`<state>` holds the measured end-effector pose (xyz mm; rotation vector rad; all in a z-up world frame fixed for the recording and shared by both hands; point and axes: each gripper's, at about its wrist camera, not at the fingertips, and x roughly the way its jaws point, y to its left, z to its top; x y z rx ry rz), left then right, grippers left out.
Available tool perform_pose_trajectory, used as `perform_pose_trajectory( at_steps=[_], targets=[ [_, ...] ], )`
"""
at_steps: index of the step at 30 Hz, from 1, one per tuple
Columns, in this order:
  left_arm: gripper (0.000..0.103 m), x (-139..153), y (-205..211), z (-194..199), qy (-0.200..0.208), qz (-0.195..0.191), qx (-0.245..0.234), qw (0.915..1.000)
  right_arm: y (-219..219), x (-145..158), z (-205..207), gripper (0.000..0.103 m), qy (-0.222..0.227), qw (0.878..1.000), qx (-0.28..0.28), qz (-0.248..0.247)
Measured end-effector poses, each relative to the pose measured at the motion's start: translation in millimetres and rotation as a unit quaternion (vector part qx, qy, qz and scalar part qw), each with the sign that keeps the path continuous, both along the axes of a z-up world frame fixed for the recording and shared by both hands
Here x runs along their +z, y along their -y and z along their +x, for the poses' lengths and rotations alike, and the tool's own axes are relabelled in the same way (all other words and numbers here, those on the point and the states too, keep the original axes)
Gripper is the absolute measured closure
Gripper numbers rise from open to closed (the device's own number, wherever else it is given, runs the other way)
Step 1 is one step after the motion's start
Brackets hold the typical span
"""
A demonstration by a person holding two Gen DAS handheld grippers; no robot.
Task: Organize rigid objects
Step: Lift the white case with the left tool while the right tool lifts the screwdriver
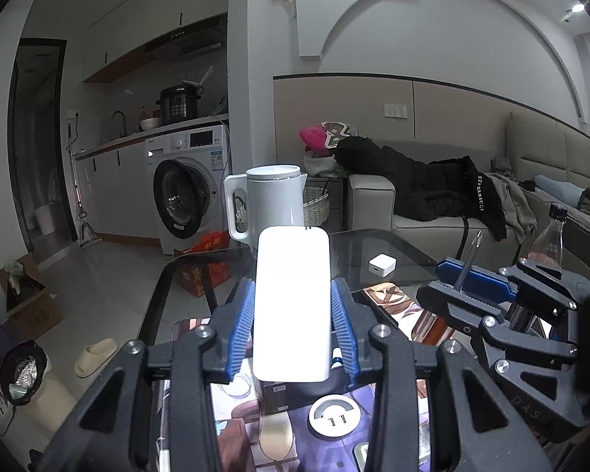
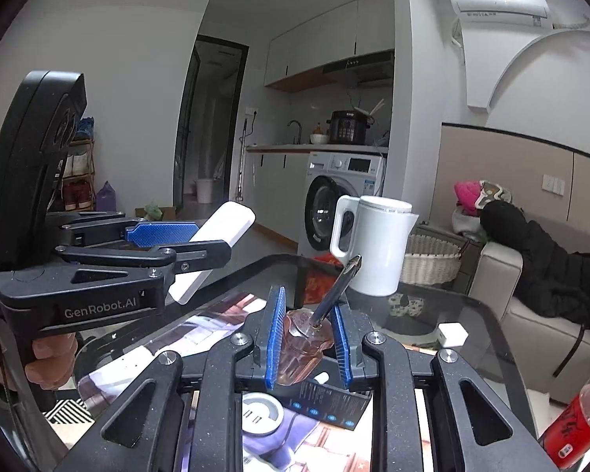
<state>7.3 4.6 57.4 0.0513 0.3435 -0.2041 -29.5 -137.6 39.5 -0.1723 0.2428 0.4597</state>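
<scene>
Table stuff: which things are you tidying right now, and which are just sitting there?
Being tidied:
- white power bank, clamped in the left gripper
- screwdriver, clamped in the right gripper

Just lying about:
- white kettle
- small white charger cube
- round socket
- dark box
- red-label bottle

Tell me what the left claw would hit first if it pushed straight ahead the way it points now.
Probably the white kettle. The left claw, shut on a white power bank, points over the glass table at it. Depth is unclear; it may pass above.
</scene>
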Motion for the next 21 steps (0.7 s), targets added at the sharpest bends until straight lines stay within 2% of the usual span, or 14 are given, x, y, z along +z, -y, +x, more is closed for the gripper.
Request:
perform_pose_trajectory(
  at_steps=[6, 9, 16, 21],
  targets=[
    [0.065, 15.3, -4.6, 12.3, 0.037, -0.018, 0.017, 0.999, 0.0, 16.2, 9.6, 0.08, 0.026, 0.999, -0.01, 0.022],
    [0.065, 18.9, -8.6, 23.5, 0.043, -0.034, 0.028, 0.9981, -0.7, 24.2, 19.2, 0.08, 0.039, 0.999, -0.022, 0.032],
    [0.065, 17.2, -6.9, 49.5, 0.049, -0.04, 0.046, 0.9969, -6.7, 28.7, 56.2, 0.081, 0.033, 0.997, -0.05, 0.039],
    [0.065, 7.5, -8.8, 62.2, 0.036, -0.05, 0.054, 0.9966, -7.9, 26.9, 74.2, 0.08, 0.022, 0.997, -0.064, 0.037]
  ],
)
